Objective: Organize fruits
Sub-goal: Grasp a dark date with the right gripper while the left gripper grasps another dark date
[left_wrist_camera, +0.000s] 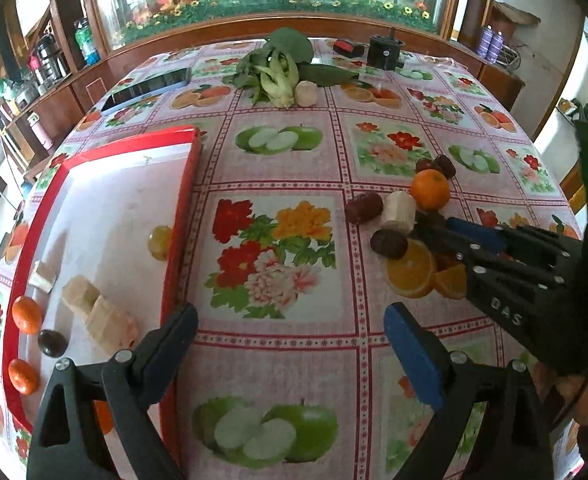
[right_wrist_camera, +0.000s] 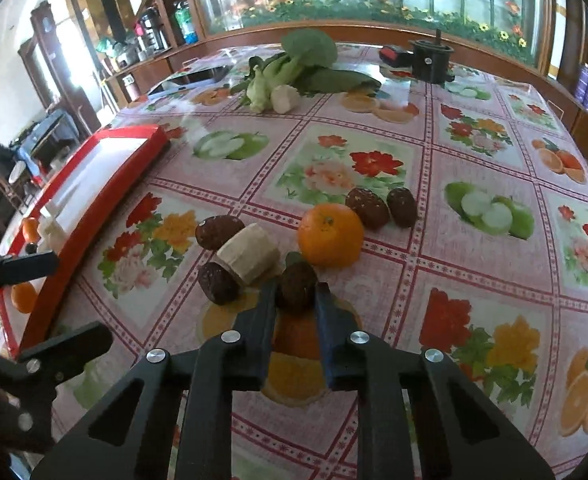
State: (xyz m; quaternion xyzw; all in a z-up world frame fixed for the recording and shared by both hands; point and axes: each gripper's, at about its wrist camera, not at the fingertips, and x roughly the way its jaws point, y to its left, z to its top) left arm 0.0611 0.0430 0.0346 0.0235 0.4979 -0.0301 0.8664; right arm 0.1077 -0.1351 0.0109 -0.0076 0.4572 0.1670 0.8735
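My right gripper (right_wrist_camera: 295, 295) is shut on a dark brown date (right_wrist_camera: 296, 284) that rests on the flowered tablecloth. Just beyond it lie an orange (right_wrist_camera: 329, 236), a pale cut cane piece (right_wrist_camera: 250, 258) and several more dates, one (right_wrist_camera: 218, 282) of them left of the fingers. In the left wrist view the same cluster sits at the right, with the orange (left_wrist_camera: 430, 189) behind the right gripper (left_wrist_camera: 423, 226). My left gripper (left_wrist_camera: 292, 316) hovers open over the cloth beside the red-rimmed white tray (left_wrist_camera: 182, 200). The tray holds small oranges (left_wrist_camera: 26, 314), a date (left_wrist_camera: 52, 343) and cane pieces (left_wrist_camera: 98, 312).
Leafy greens (left_wrist_camera: 282, 68) and a pale root piece (left_wrist_camera: 306, 93) lie at the table's far side. A phone (left_wrist_camera: 150, 88) lies far left, a black cylinder (left_wrist_camera: 385, 52) and a red-black block (left_wrist_camera: 347, 48) far right. A wooden cabinet borders the far edge.
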